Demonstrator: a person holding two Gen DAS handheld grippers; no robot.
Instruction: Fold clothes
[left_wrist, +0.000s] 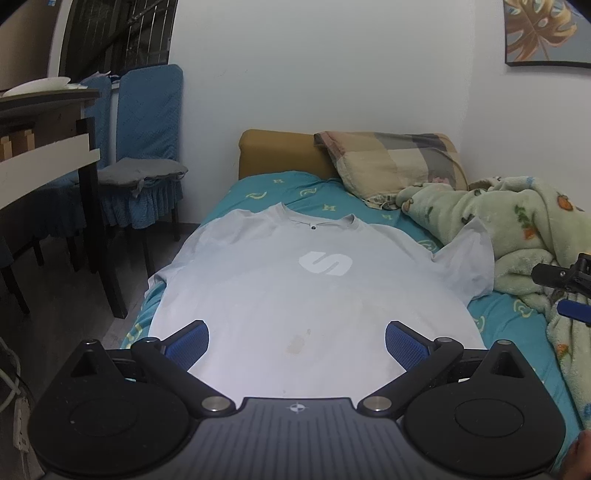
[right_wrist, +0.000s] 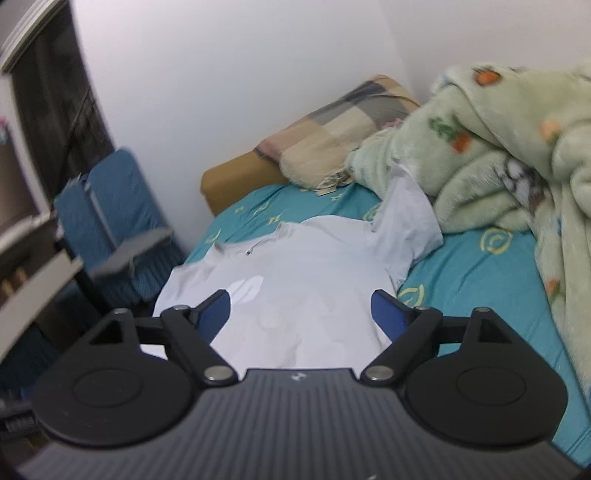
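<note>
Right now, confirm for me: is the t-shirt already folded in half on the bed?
No. The t-shirt lies spread flat and face up on the bed sheet, both sleeves out and its chest logo showing.

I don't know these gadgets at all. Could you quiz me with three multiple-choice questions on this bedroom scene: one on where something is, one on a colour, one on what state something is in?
1. Where does the T-shirt lie?
A. On the bed sheet
B. On a chair
C. On the floor

2. What colour is the bed sheet?
A. Red
B. Turquoise
C. Black

3. How do the two claws stand?
A. Both shut on cloth
B. One open, one shut
C. Both open, holding nothing

Answers:
1. A: the T-shirt is spread flat, logo up, on the bed sheet, one sleeve lapping the green blanket.
2. B: the sheet is turquoise with yellow-green marks.
3. C: the left claw and right claw each show blue pads wide apart above the shirt.
</note>
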